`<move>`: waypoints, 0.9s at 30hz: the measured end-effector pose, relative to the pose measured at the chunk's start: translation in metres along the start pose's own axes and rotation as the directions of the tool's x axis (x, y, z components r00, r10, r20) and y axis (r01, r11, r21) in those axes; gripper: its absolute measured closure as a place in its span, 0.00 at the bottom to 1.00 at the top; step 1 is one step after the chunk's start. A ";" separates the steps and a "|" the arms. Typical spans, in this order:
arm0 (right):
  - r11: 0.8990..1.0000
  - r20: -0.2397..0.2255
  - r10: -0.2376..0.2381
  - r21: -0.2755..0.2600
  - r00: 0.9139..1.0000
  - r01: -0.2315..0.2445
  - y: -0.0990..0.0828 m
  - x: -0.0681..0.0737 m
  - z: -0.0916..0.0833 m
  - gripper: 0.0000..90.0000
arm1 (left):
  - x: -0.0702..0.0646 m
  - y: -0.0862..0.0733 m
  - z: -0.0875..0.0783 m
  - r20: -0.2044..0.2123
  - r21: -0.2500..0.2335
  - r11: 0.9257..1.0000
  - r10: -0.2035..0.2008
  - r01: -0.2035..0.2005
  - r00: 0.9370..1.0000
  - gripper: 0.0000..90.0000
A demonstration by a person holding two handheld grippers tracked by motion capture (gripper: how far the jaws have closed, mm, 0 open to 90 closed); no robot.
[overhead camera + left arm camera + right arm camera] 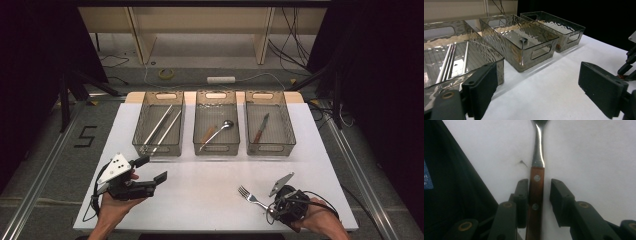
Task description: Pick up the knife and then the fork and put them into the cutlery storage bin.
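The fork (251,196) lies near the table's (210,190) front edge, right of centre. The right gripper (539,195) straddles its wooden handle, jaws not yet clamped; centre both pads before squeezing. The left gripper (150,170) hangs wide open, empty.

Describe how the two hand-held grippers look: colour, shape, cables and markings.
Both are black. The left gripper carries a light grey three-cornered plate marked with dark dots; its pads are thick, blocky and black. The right gripper has a darker grey plate, brass-coloured pivot rivets and a black cable.
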State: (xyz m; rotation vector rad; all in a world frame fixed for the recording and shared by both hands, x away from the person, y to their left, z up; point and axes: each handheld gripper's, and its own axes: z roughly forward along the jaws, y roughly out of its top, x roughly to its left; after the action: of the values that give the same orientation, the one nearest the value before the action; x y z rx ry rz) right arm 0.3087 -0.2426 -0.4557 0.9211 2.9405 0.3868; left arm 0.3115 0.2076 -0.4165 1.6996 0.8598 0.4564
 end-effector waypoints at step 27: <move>0.999 0.025 -0.038 0.000 0.999 0.038 0.001 0.000 0.000 0.86 | 0.000 0.000 0.000 0.008 0.000 1.000 -0.003 0.003 1.000 0.17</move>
State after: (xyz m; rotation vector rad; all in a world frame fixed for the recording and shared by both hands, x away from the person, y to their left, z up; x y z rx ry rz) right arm 0.3087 -0.2421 -0.4556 0.8627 2.9302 0.3711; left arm 0.3116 0.2075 -0.4164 1.6992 0.8561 0.4473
